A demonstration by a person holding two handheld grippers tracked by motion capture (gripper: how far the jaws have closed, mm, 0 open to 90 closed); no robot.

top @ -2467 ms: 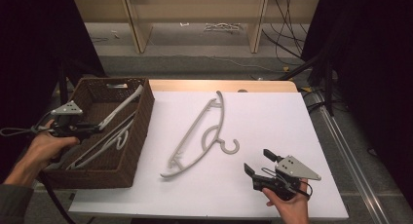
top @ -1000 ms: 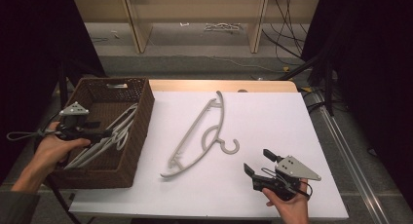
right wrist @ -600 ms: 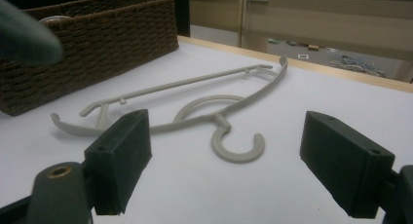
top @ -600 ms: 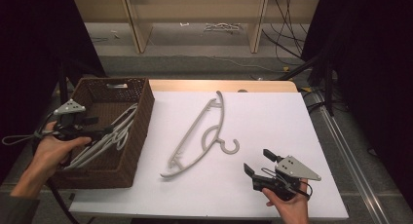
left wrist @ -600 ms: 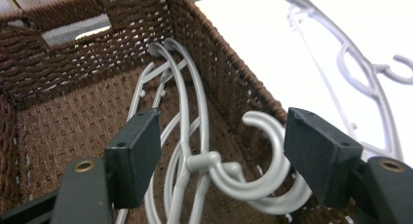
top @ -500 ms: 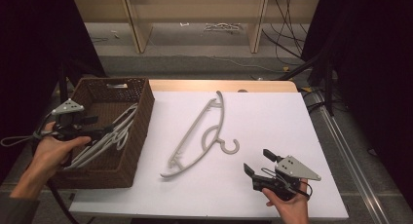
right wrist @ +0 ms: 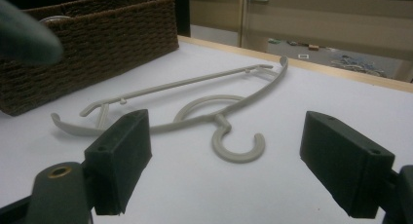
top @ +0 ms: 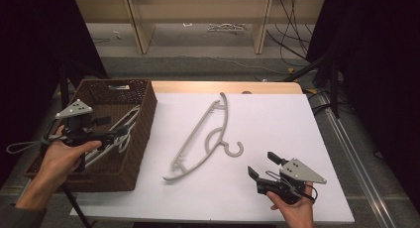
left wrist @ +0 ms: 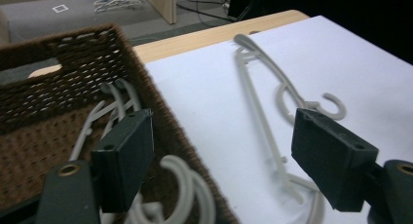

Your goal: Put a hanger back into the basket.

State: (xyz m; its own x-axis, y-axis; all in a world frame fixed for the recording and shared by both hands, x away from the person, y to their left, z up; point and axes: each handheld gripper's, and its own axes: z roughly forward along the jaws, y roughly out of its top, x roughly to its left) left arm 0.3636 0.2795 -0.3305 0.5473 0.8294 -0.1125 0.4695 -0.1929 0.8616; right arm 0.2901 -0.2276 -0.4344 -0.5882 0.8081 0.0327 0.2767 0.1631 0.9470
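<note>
1. Evidently the work in hand is gathering hangers into the basket (top: 141,134): pale hangers (top: 116,134) already lie inside it, tangled loosely on its woven floor.
2. The left gripper (top: 106,137) hovers above the basket's inside, over those hangers. Its fingers (left wrist: 124,158) have just been opening and now stand spread with nothing between them, which reads as a hanger let go.
3. One more hanger (top: 200,139) lies flat on the white bench (top: 277,119), to the right of the basket and apart from its wall, hook turned away from the basket.
4. The right gripper (top: 262,171) waits low over the bench, farther from the basket than that hanger, aimed at the hook. Its fingers (right wrist: 119,158) are spread and empty, likely poised to take that hanger.
</note>
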